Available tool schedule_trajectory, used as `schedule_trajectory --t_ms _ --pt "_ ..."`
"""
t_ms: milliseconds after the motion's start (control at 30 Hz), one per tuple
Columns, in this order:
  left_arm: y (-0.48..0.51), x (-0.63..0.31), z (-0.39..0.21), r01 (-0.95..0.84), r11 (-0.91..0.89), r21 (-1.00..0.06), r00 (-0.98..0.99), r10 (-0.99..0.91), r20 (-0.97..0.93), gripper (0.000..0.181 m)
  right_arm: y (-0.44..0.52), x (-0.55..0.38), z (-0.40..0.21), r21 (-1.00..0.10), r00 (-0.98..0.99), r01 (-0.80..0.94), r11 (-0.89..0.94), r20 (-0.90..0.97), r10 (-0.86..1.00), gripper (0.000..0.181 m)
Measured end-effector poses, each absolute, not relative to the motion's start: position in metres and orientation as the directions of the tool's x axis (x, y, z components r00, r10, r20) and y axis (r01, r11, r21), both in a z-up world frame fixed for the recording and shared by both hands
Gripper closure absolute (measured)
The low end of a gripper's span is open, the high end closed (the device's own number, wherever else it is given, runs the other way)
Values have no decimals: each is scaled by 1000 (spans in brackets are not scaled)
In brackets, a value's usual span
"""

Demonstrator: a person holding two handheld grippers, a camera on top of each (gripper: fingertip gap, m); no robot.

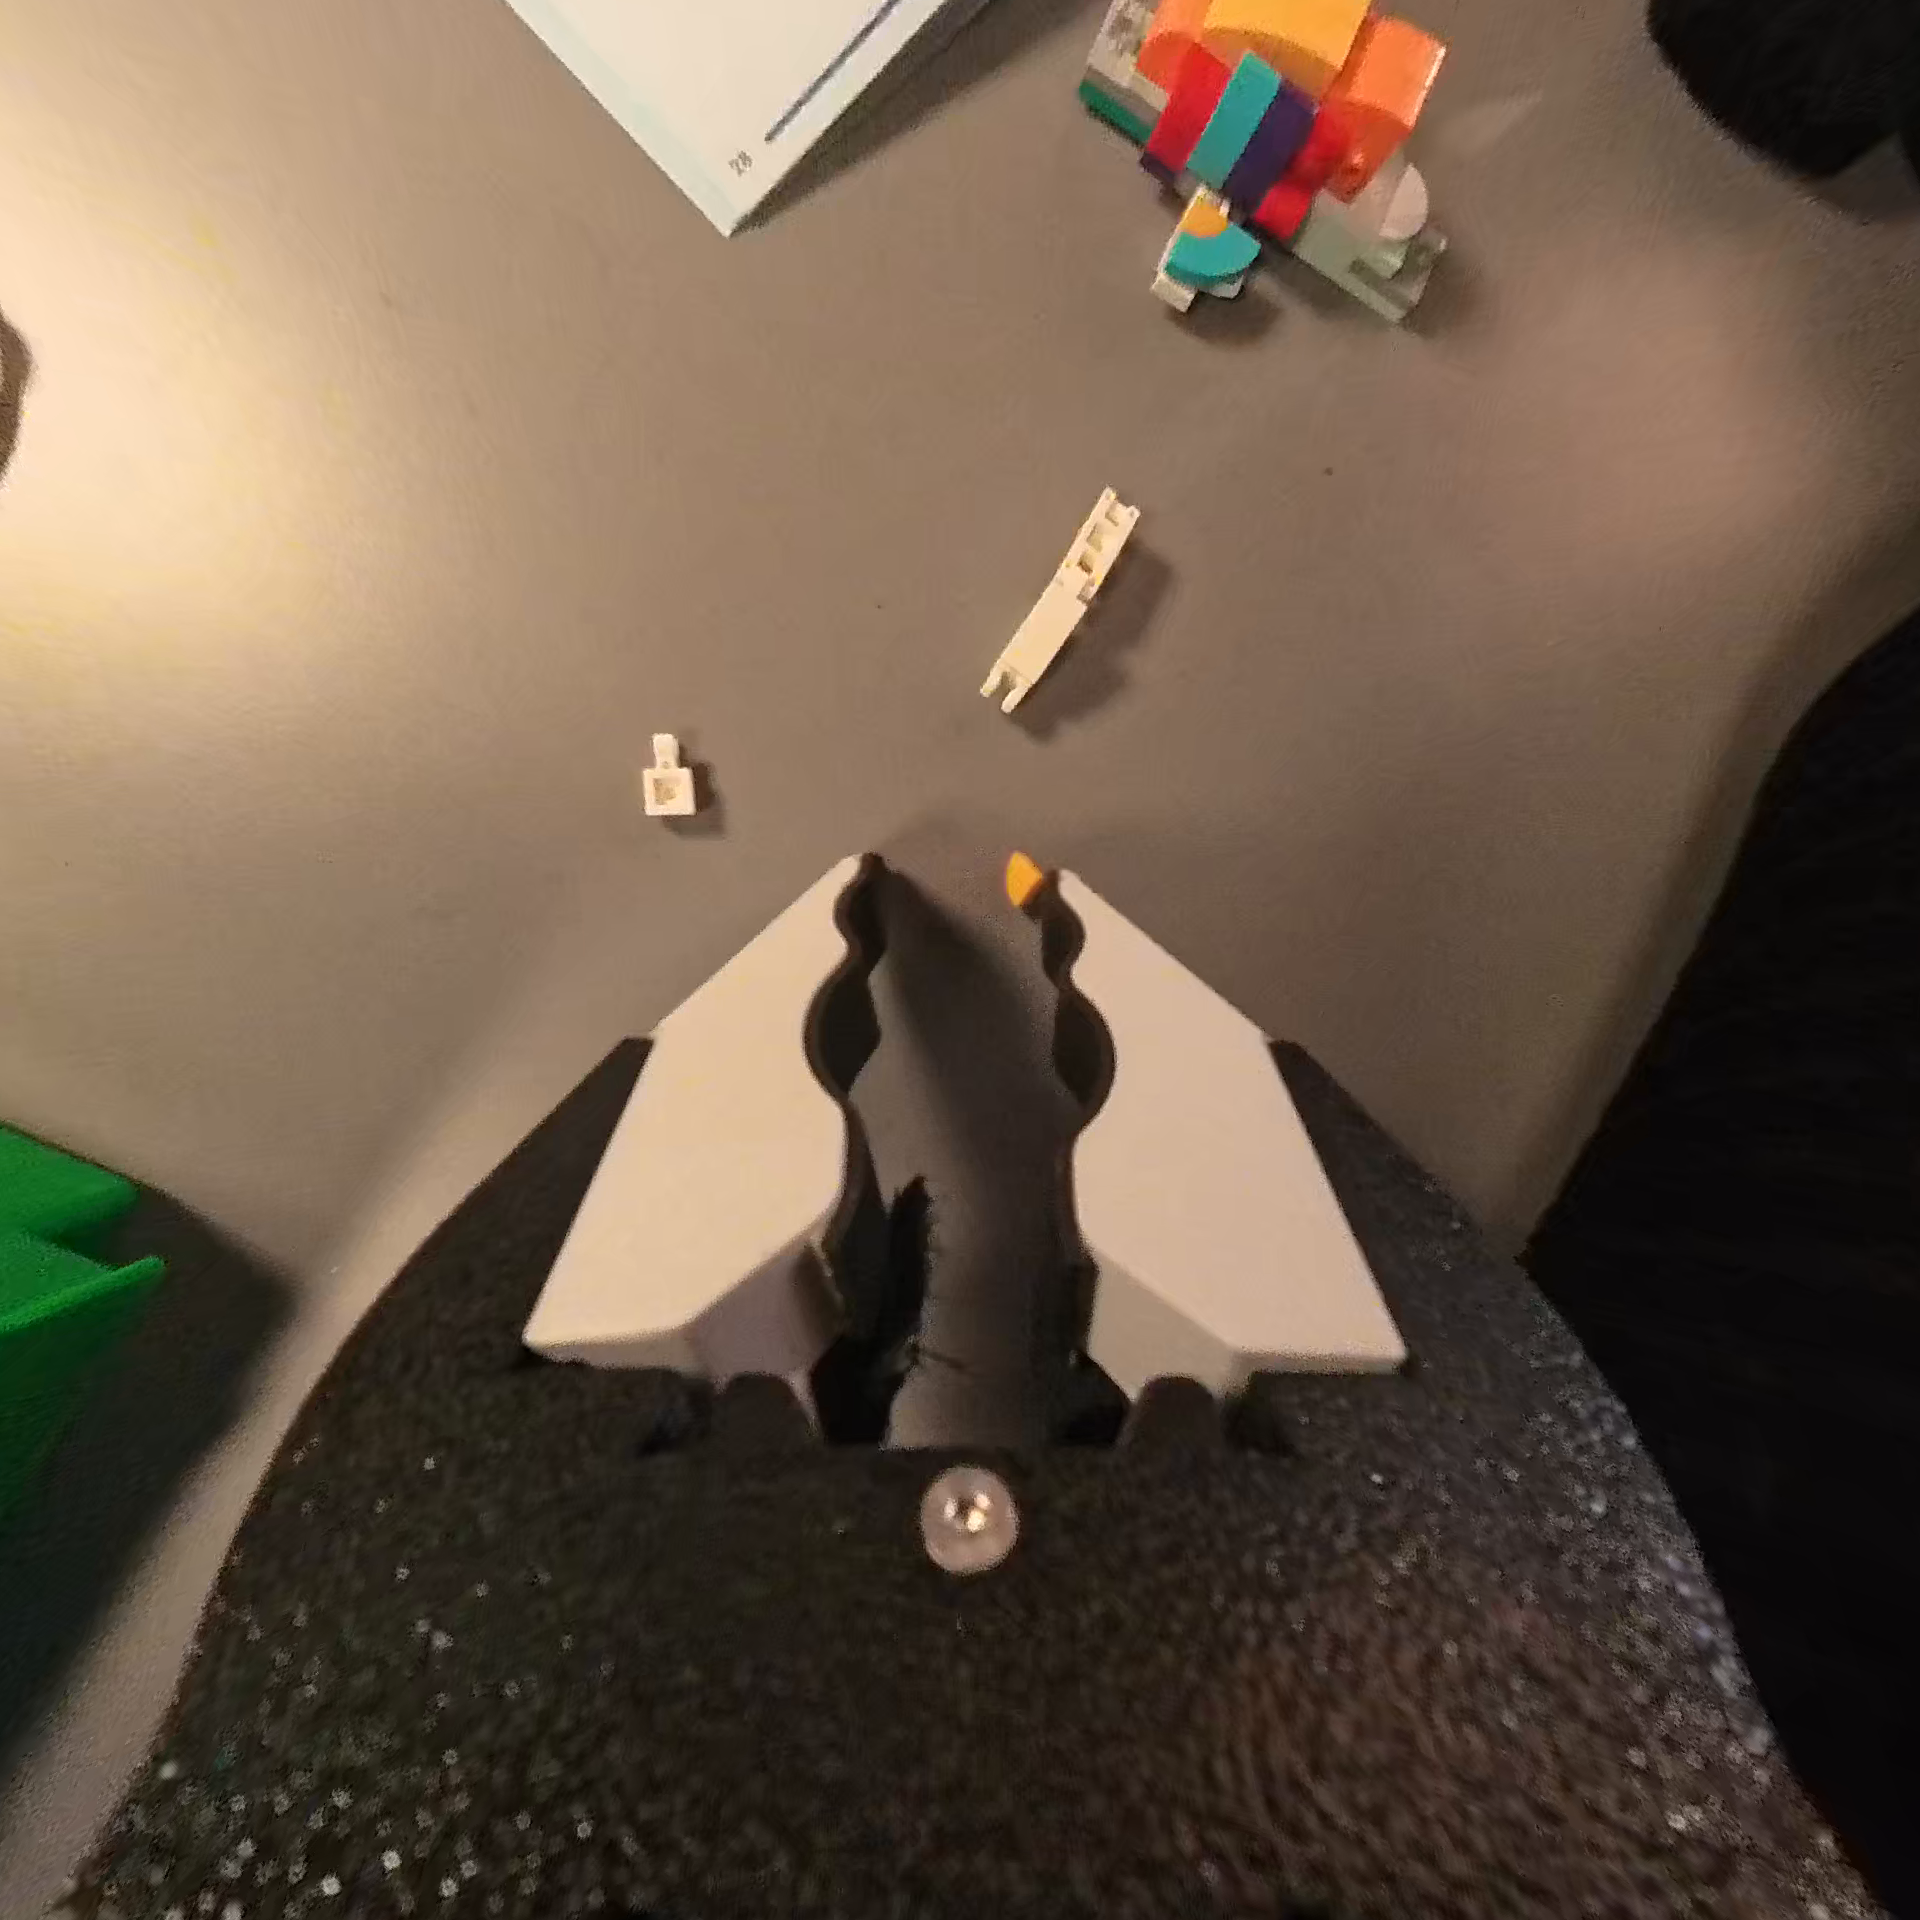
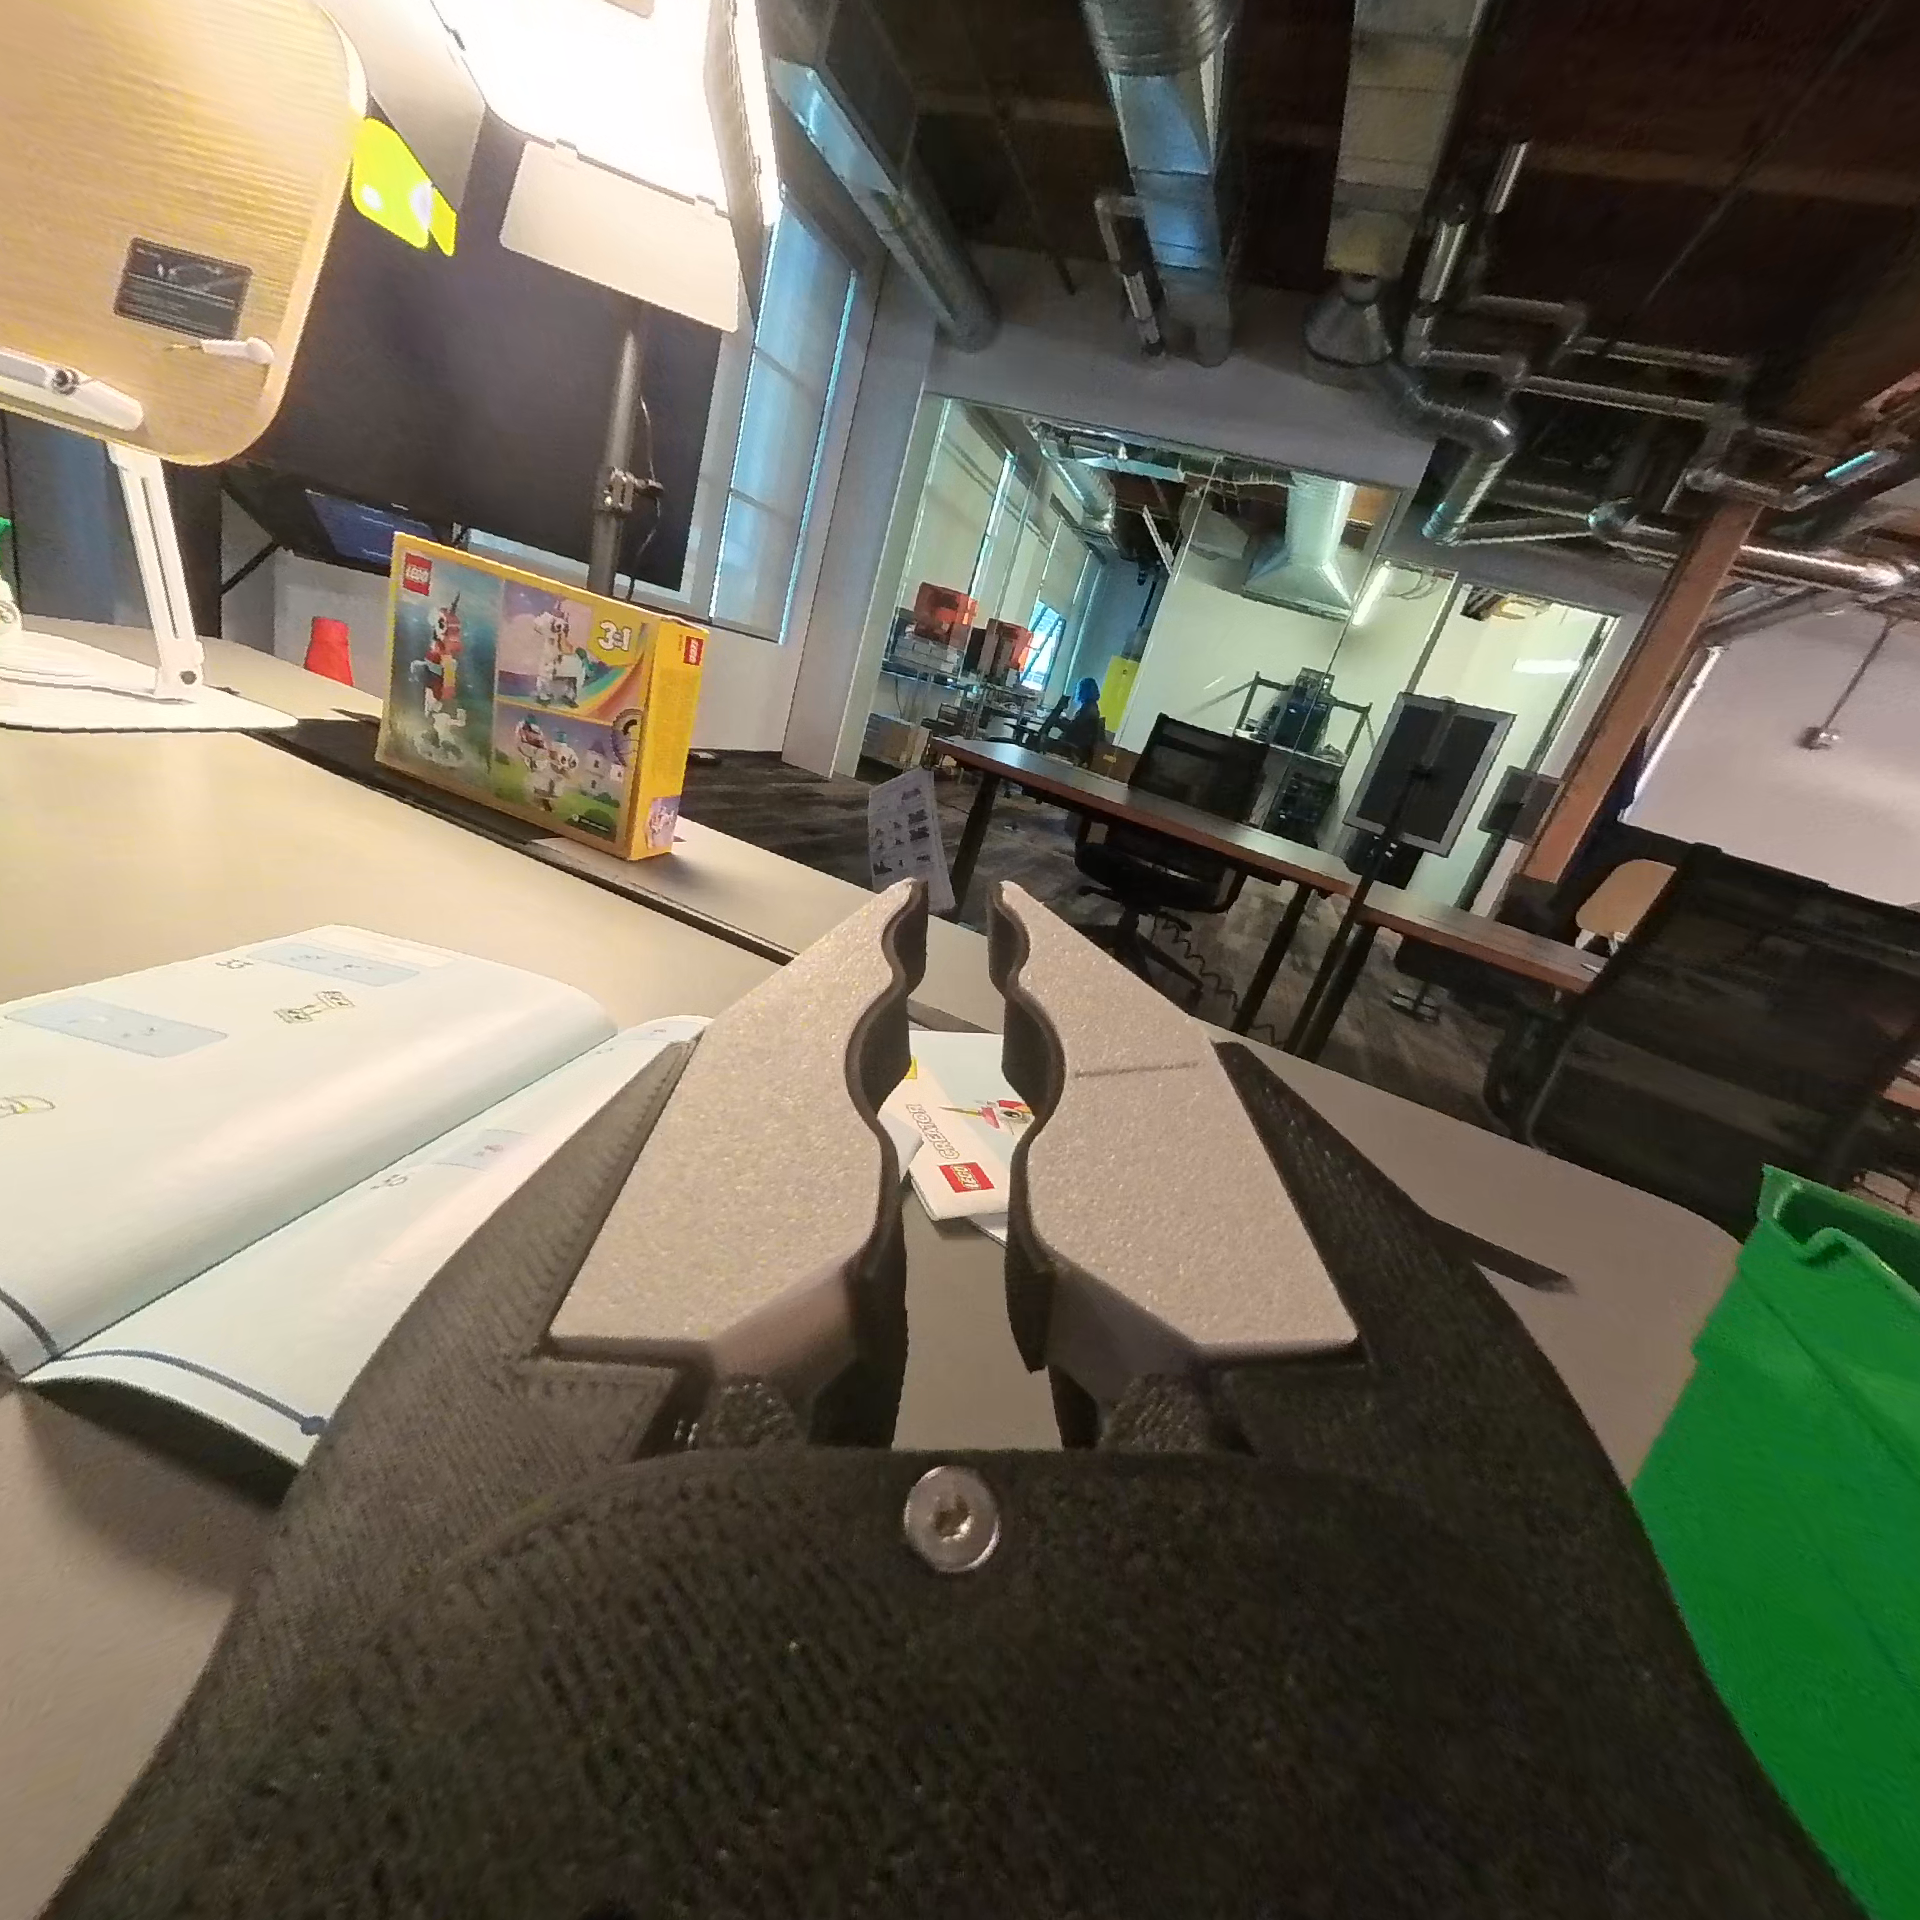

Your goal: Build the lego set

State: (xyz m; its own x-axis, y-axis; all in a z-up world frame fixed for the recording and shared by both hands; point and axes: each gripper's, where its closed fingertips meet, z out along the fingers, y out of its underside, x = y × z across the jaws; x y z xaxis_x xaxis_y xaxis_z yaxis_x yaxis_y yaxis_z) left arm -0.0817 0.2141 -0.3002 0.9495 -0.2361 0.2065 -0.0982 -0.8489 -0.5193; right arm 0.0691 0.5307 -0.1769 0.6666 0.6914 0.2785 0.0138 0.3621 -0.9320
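The partly built multicoloured brick assembly (image 1: 1278, 135) — orange, red, teal, purple and yellow blocks on pale grey and clear plates — lies on the grey matte tabletop (image 1: 416, 520) at the far right of the left wrist view, well apart from both grippers. Judged from its stacked bulk, the build is well under way, but loose parts remain to be fitted: a long white hinged plate (image 1: 1062, 601) lies between the assembly and the gripper, a small white clip brick (image 1: 670, 787) rests near it to the left, and a tiny orange rounded piece (image 1: 1021, 879) sits just beside one fingertip of the left gripper (image 1: 961, 868). The left gripper is released, with its jaws spread and nothing between them. The right gripper (image 2: 956, 899) points across the room, its jaws parted by a narrow gap and empty. An open pale blue instruction booklet (image 2: 260, 1091) lies to its left (one corner also shows in the left wrist view). A yellow cardboard set box (image 2: 540, 707) stands farther back, and a green plastic bin (image 2: 1797, 1455) sits at the right edge.
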Motion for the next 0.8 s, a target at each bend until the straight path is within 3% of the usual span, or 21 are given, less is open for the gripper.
schedule_trajectory --t_ms 133,333,533,667,733,800 --pt "227 -94 -288 -107 -801 -589 968 -220 123 158 531 69 -177 -933 666 10 360 275 693 172" --pt "240 -133 -293 -138 -790 -598 990 -114 -78 161 530 68 -177 -931 662 14 364 281 694 172" --pt "240 -131 -304 -99 -798 -594 994 -112 -16 171 530 67 -177 -930 662 16 366 284 693 173" --pt "246 -132 -297 -220 -746 -629 975 -175 -135 175 527 65 -178 -933 655 17 360 283 701 173" --pt "256 -124 -278 -298 -647 -702 955 -208 -213 176 516 55 -177 -955 607 -7 295 230 760 171" --pt "266 -118 -255 -392 -514 -763 920 -204 -335 176 479 26 -176 -992 429 -45 119 88 899 176"
